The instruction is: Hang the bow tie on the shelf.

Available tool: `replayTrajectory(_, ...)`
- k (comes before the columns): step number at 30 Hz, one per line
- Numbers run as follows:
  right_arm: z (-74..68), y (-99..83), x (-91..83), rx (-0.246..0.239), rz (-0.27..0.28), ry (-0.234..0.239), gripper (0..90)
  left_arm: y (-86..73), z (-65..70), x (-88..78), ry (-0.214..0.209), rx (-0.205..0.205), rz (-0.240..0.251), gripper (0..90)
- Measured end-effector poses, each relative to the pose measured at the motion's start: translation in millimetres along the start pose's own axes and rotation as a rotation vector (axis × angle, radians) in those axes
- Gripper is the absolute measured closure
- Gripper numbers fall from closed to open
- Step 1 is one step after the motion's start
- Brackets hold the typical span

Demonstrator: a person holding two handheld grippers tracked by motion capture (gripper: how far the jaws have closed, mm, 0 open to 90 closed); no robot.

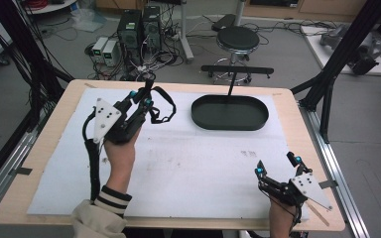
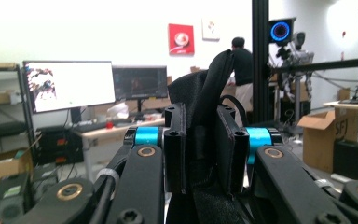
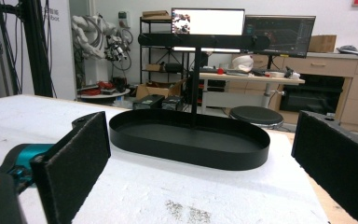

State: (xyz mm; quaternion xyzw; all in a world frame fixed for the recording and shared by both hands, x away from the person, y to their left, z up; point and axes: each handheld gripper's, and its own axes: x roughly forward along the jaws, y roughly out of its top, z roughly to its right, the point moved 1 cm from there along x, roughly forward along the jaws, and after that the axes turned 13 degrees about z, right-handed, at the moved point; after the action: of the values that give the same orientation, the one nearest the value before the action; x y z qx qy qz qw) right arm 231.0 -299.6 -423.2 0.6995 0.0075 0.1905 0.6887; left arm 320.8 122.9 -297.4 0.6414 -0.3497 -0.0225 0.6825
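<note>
Two grippers over white-covered surface (image 1: 188, 168). Left gripper (image 1: 140, 97) raised above surface's far left part, jaws clenched on black strap (image 2: 205, 98); strap loops hanging beside jaws toward tray. Right gripper (image 1: 277, 167) low at near right corner, jaws released, nothing between. Black oval tray (image 1: 229, 113) with T-shaped stand (image 3: 196, 44) at far centre-right, well apart from strap.
</note>
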Motion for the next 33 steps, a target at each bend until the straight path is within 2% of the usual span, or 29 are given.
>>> replayTrajectory(1, 0.1, -0.1, 0.1, 0.000, 0.000, -0.001, 3.5, 0.0, 0.0, 0.0, 0.000, 0.000, 0.000, 75.0)
replayTrajectory(7, 0.4, -0.7, 0.3, 0.005, 0.001, 0.000, 3.5, -12.1, 12.7, 35.9, -0.012, -0.003, 0.024, 75.0)
replayTrajectory(8, 0.5, -1.0, 0.4, 0.005, 0.002, -0.001, 3.4, -12.1, 12.7, 35.9, -0.012, -0.003, 0.024, 75.0)
replayTrajectory(10, 0.3, -1.5, 0.8, 0.007, 0.001, -0.001, 3.5, -14.4, 15.2, 47.3, -0.020, -0.006, 0.034, 75.0)
replayTrajectory(11, 0.4, -1.9, 1.1, 0.007, 0.003, 0.004, 3.4, -16.2, 17.7, 59.1, -0.029, -0.007, 0.036, 75.0)
replayTrajectory(12, 0.3, -2.2, 1.2, 0.008, -0.001, 0.002, 3.5, -16.2, 17.7, 59.1, -0.029, -0.007, 0.036, 75.0)
replayTrajectory(14, 0.3, -2.6, 1.5, 0.009, -0.001, 0.001, 3.4, -19.3, 23.8, 76.1, -0.048, 0.004, 0.050, 75.0)
replayTrajectory(16, 0.3, -2.7, 1.5, 0.009, 0.000, 0.002, 3.5, -20.9, 25.9, 81.7, -0.053, 0.012, 0.048, 75.0)
replayTrajectory(17, 0.2, -2.7, 1.5, 0.011, -0.002, 0.002, 3.4, -25.1, 29.7, 91.9, -0.064, 0.017, 0.046, 75.0)
replayTrajectory(18, 0.3, -2.8, 1.5, 0.010, -0.002, 0.002, 3.5, -25.1, 29.7, 91.9, -0.064, 0.017, 0.046, 75.0)
replayTrajectory(19, 0.4, -3.0, 1.5, 0.010, -0.002, 0.002, 3.4, -29.8, 33.4, 101.4, -0.068, 0.014, 0.046, 75.0)
replayTrajectory(22, 0.7, -3.7, 1.4, 0.015, -0.003, 0.003, 3.4, -36.9, 37.1, 114.7, -0.078, 0.021, 0.038, 75.0)
replayTrajectory(26, 1.1, -4.1, 1.2, 0.018, -0.003, 0.003, 3.4, -45.1, 37.6, 126.7, -0.081, 0.019, 0.050, 75.0)
replayTrajectory(29, 2.0, -4.6, 1.5, 0.018, -0.002, 0.003, 3.4, -58.0, 34.0, 141.2, -0.079, 0.031, 0.035, 75.0)
replayTrajectory(33, 1.9, -4.9, 1.6, 0.023, -0.002, 0.006, 3.4, -67.7, 30.2, 149.5, -0.074, 0.035, 0.037, 75.0)
